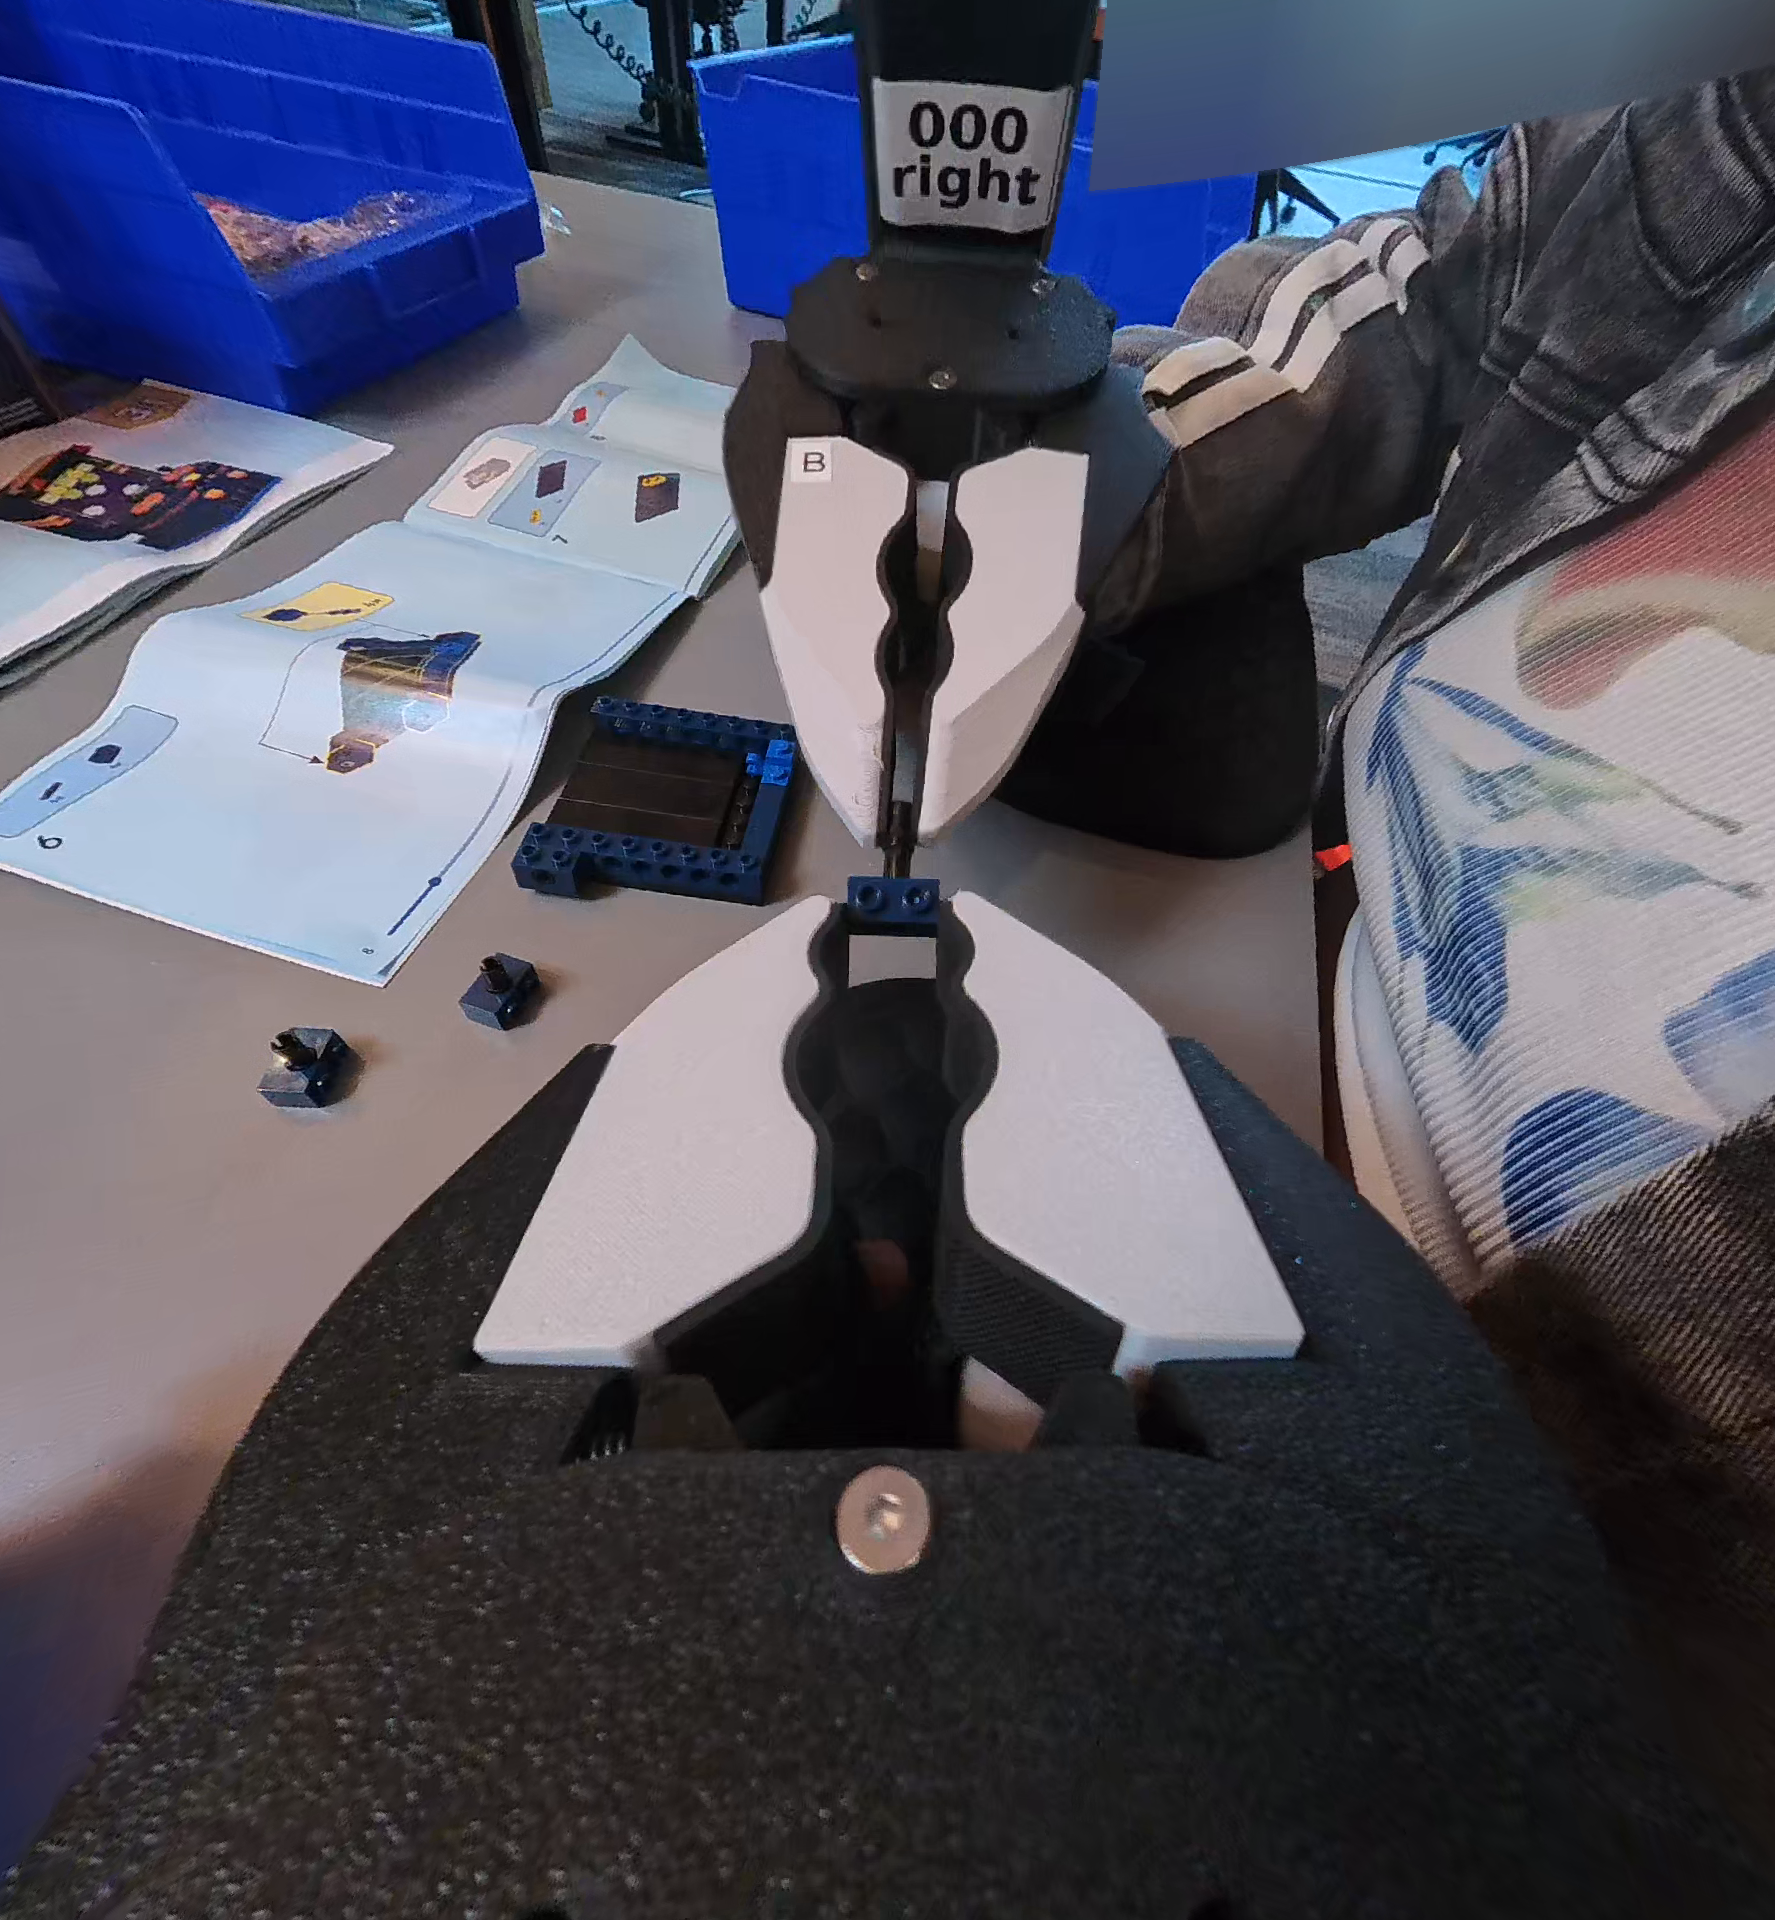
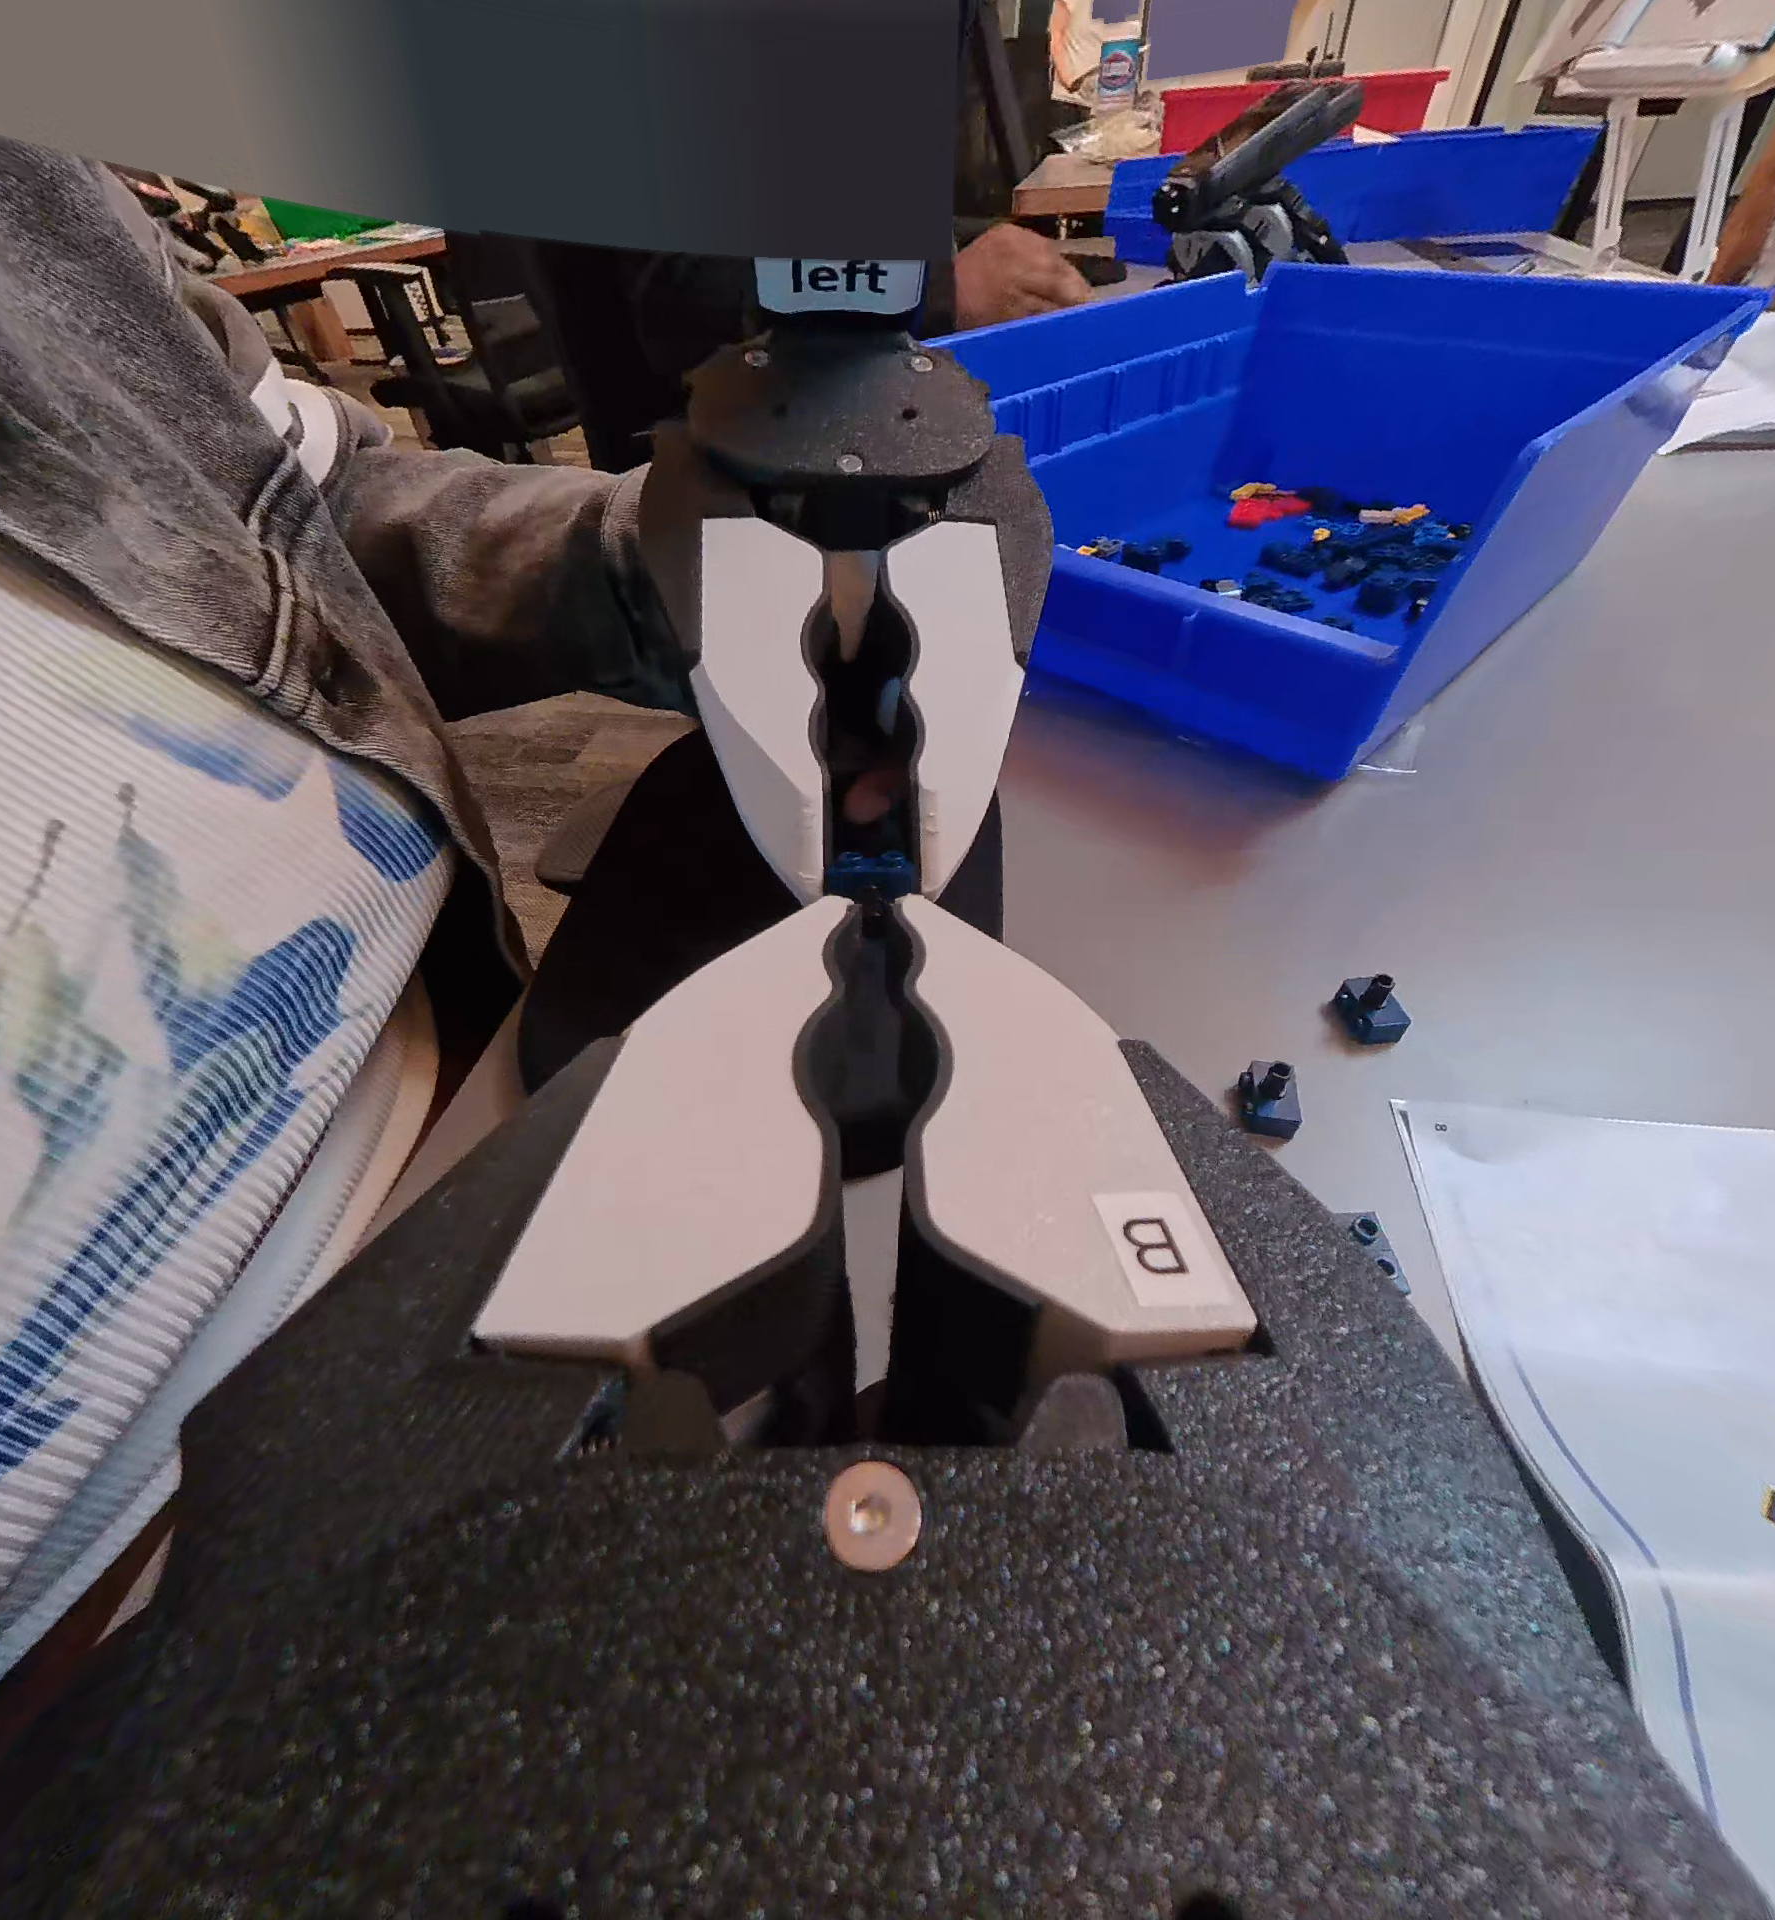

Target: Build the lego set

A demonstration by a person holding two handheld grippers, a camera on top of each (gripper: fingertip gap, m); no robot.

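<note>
Grey table (image 1: 187, 1195): at far left blue bins (image 1: 239, 208), then open booklets (image 1: 270, 748), a dark blue frame (image 1: 654, 810) and two loose bricks (image 1: 306, 1065). Right of these, the left gripper (image 1: 893, 914) clamps a blue brick (image 1: 893, 899); facing it tip to tip, the right gripper (image 1: 898, 831) pinches a black pin (image 1: 896, 847).

The right hand-held gripper (image 2: 870, 914) pinches a small black pin (image 2: 872, 920) against the dark blue brick (image 2: 867, 878) clamped by the left hand-held gripper (image 2: 867, 883); two dark blue bricks (image 2: 1371, 1010) lie on the table (image 2: 1485, 831).

Grey table (image 1: 135, 1195) bears booklets (image 1: 270, 748), blue bins (image 2: 1382, 436), seemingly pinned bricks (image 1: 501, 990).
</note>
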